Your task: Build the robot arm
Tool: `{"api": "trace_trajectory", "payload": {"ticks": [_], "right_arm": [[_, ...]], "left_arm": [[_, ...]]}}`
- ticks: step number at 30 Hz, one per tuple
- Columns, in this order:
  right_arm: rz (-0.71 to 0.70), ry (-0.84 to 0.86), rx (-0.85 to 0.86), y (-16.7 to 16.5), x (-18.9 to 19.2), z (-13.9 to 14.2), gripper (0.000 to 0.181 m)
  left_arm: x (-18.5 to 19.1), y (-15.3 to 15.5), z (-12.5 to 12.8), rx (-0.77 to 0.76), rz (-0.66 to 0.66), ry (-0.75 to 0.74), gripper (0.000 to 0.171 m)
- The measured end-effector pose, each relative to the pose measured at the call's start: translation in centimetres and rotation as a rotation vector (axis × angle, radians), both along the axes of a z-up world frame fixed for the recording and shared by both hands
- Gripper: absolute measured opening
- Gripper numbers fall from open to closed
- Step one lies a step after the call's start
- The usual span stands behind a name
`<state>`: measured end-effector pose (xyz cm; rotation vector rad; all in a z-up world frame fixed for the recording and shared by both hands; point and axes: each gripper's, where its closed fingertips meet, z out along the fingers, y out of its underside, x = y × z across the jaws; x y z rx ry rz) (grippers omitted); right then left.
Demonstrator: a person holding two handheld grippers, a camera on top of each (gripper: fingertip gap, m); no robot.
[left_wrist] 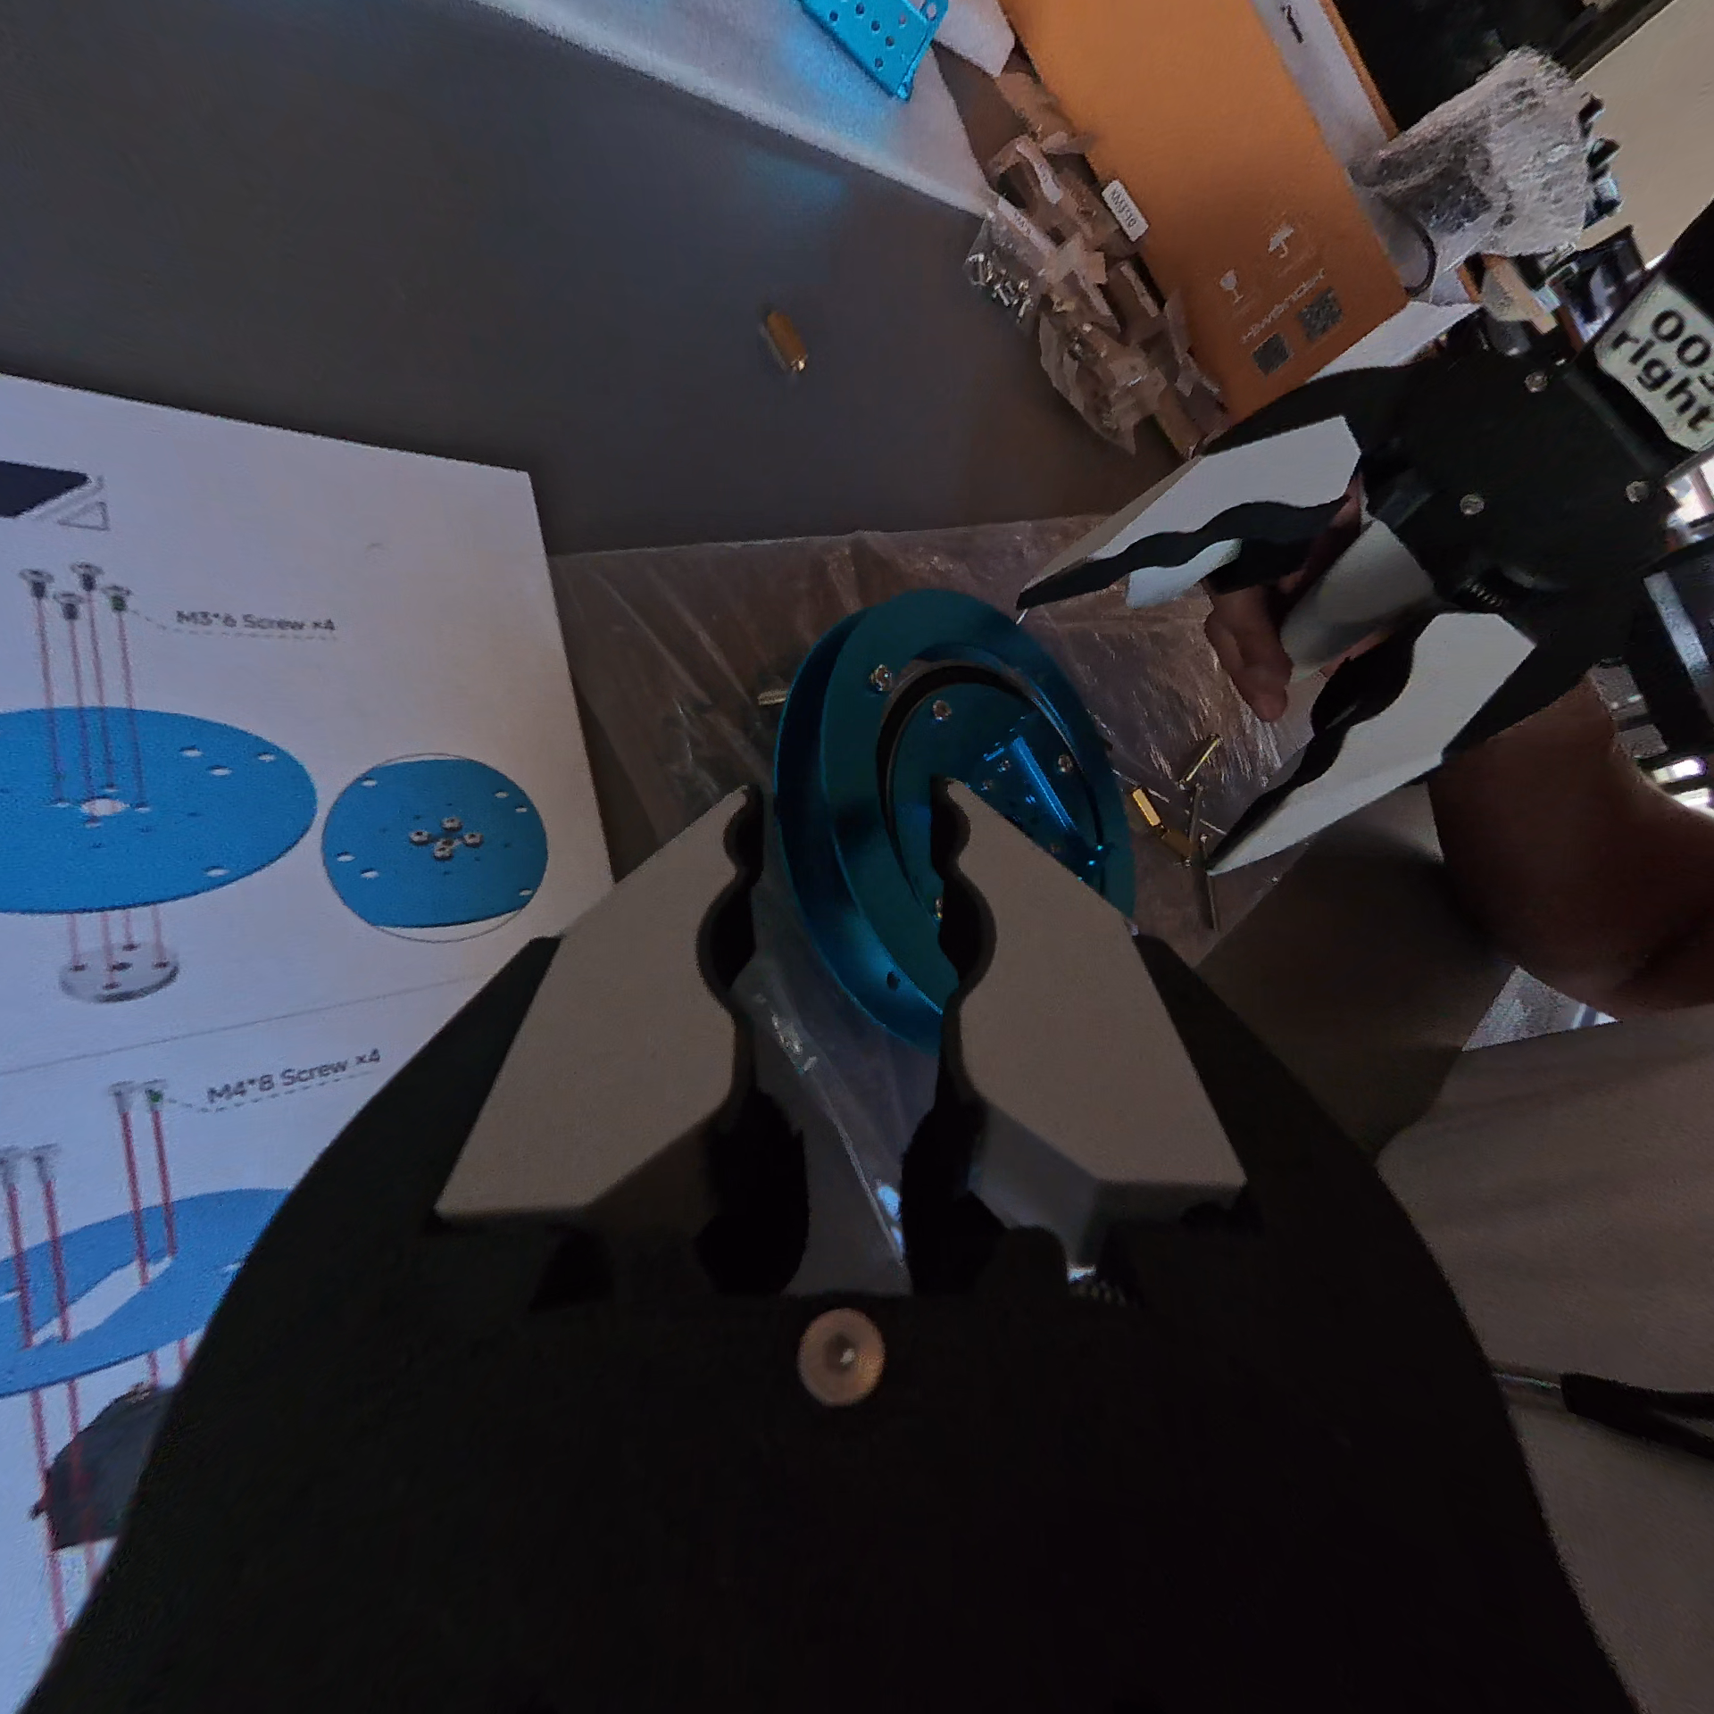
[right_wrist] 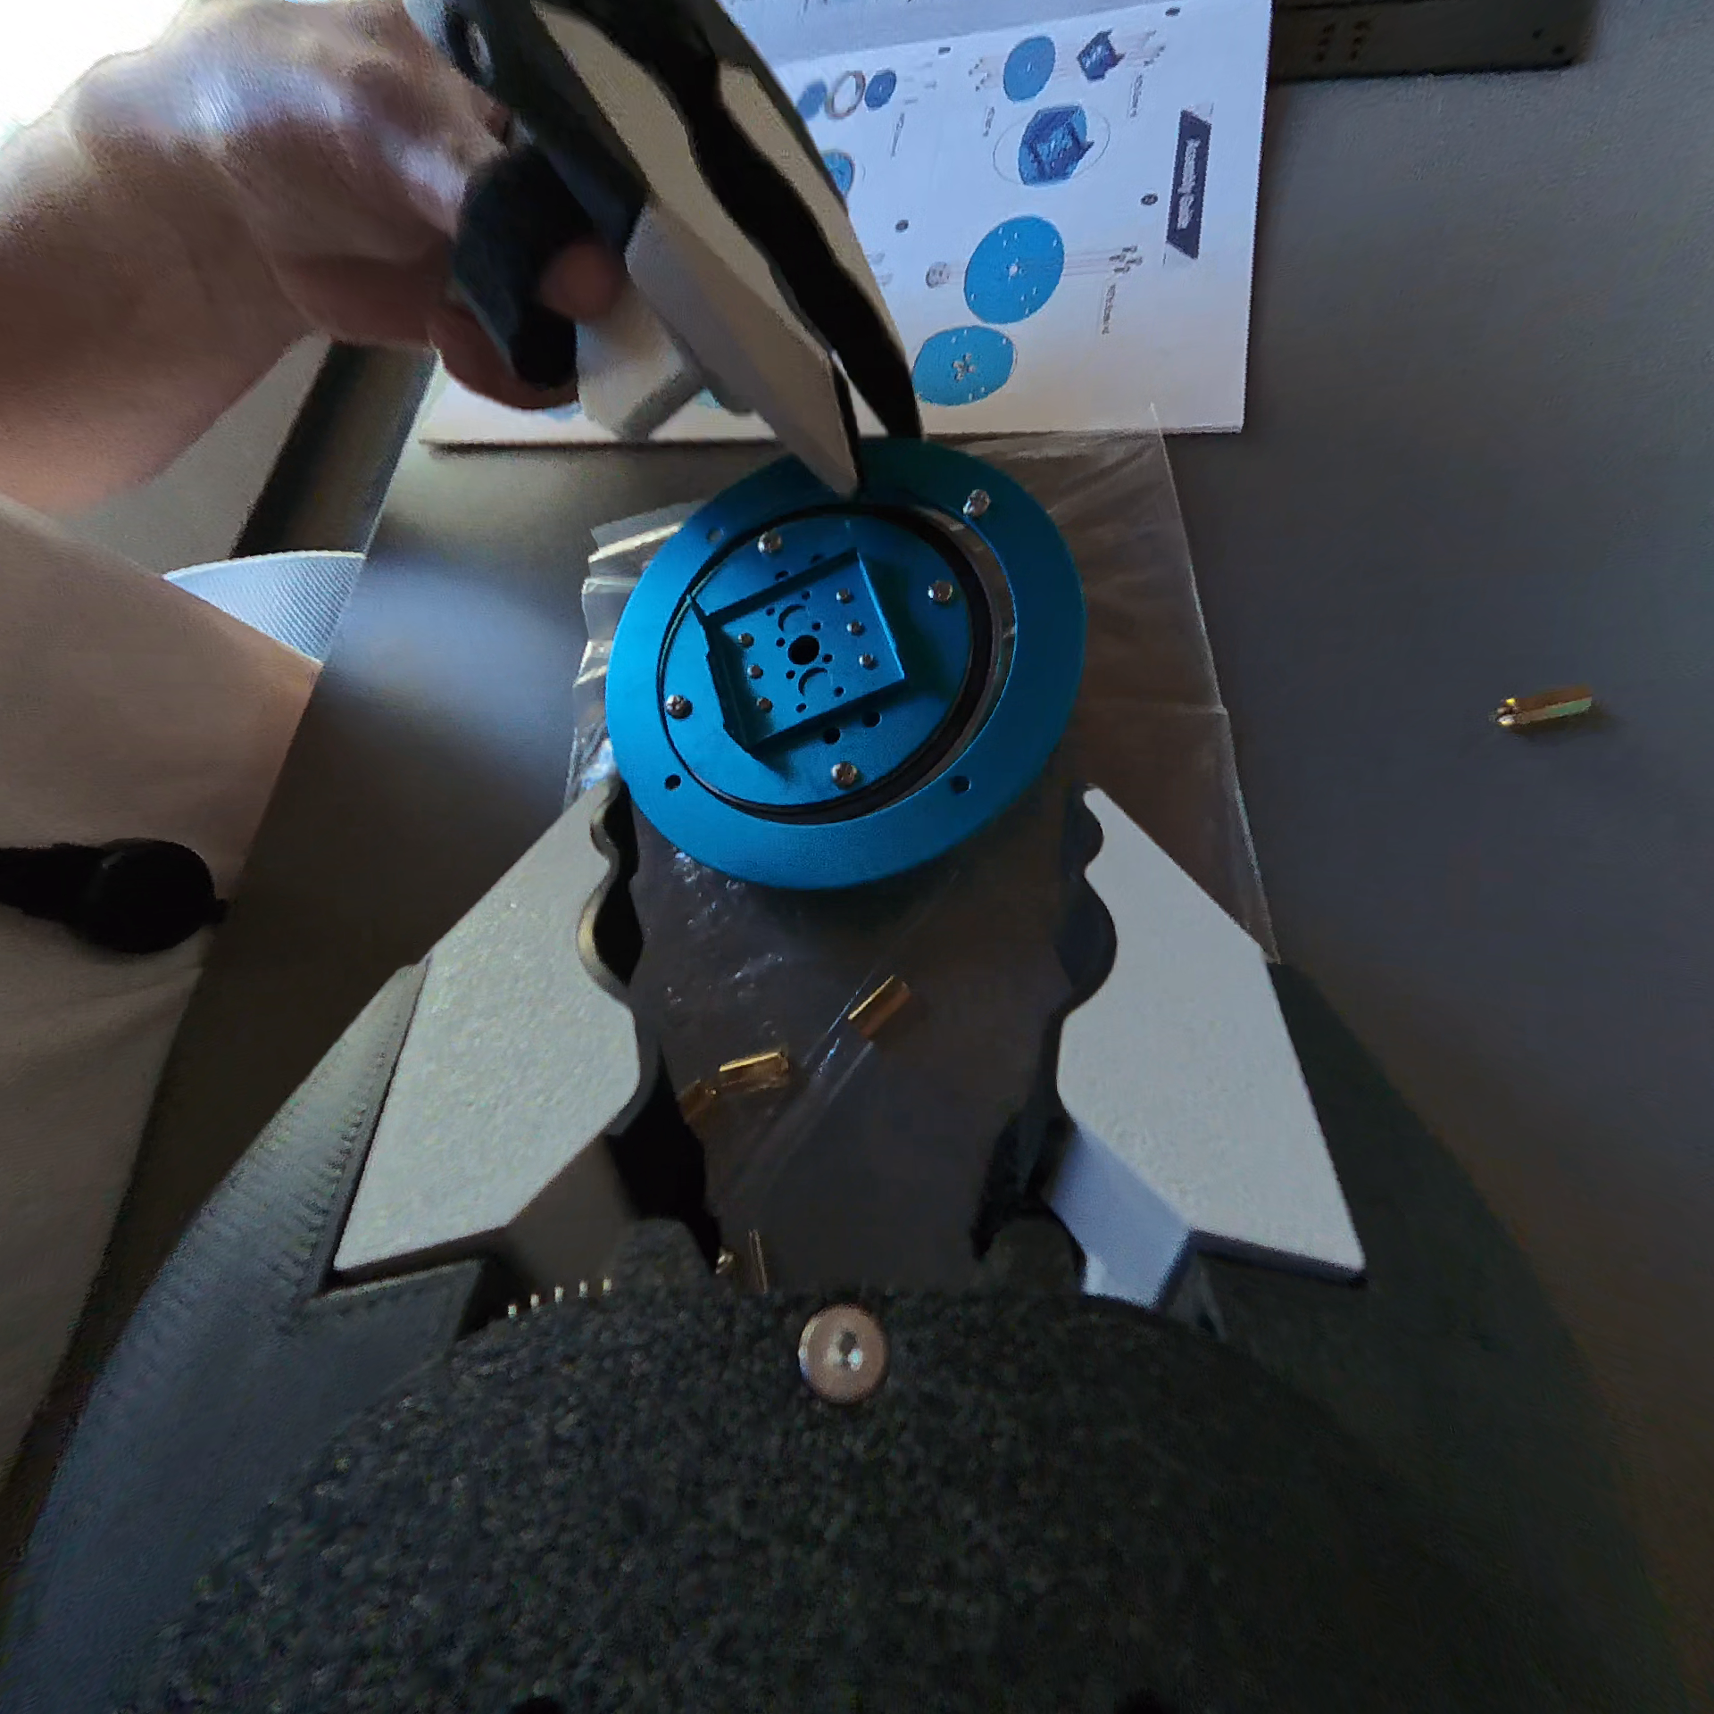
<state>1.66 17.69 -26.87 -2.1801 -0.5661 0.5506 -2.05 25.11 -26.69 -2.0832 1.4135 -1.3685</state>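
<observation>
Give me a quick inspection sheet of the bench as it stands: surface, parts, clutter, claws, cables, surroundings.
Surface: dark grey table, with a clear plastic bag spread across its middle.
Job's things: blue round assembly on the bag, a square blue bracket screwed in its centre; brass standoffs on the bag nearer the right claw; one brass standoff alone on the table.
Clutter: printed instruction sheet; orange box; small parts bags; blue perforated plate.
Claws: left claw closed on the assembly's rim; right claw open, empty, over the bag.
Cables: nothing seen.
Surroundings: a person's hand holds the left claw.
</observation>
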Motion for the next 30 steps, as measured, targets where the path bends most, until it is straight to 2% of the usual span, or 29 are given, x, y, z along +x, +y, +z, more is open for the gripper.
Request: {"api": "trace_trajectory", "payload": {"ticks": [4, 7, 10, 13, 16, 19, 20, 22, 26, 30], "right_arm": [[0.004, -0.058, 0.013, -0.6, 0.1, 0.1, 0.093], [-0.005, -0.012, 0.001, -1.0, 0.2, 0.4, 0.078], [-0.056, 0.056, 0.015, -0.7, 0.8, 1.2, 0.053], [-0.12, 0.102, -0.066, 0.0, 1.7, 0.2, 0.053], [-0.119, 0.167, -0.172, 0.1, 1.1, -0.9, 0.048], [-0.186, 0.205, -0.242, 0.8, 1.4, -1.7, 0.022], [-0.2, 0.229, -0.264, 0.8, 1.6, -1.7, 0.018], [-0.218, 0.31, -0.291, 1.0, 1.6, -1.2, 0.015], [-0.191, 0.528, -0.249, 1.3, 1.2, 1.6, 0.003], [-0.191, 0.544, -0.284, 1.0, 1.0, 1.3, 0.003]], "left_arm": [[-2.0, -0.9, 0.8, 0.065, -0.055, -0.037, 0.035], [-3.5, -1.8, 0.4, 0.1, -0.052, -0.034, 0.035], [-3.9, -2.9, 0.2, 0.117, -0.045, -0.066, 0.035], [-3.6, -3.7, -0.1, 0.084, -0.027, -0.084, 0.035], [-2.9, -3.5, -0.2, 0.014, 0.025, -0.089, 0.033], [-2.5, -2.8, -0.5, -0.021, 0.054, -0.08, 0.015], [-2.4, -2.7, -0.3, -0.028, 0.057, -0.085, 0.013], [-2.3, -2.4, 0.2, -0.04, 0.068, -0.108, 0.011], [-2.4, -1.4, 2.2, -0.031, 0.066, -0.18, 0.008], [-2.3, -1.3, 2.4, -0.048, 0.048, -0.171, 0.007]]}}
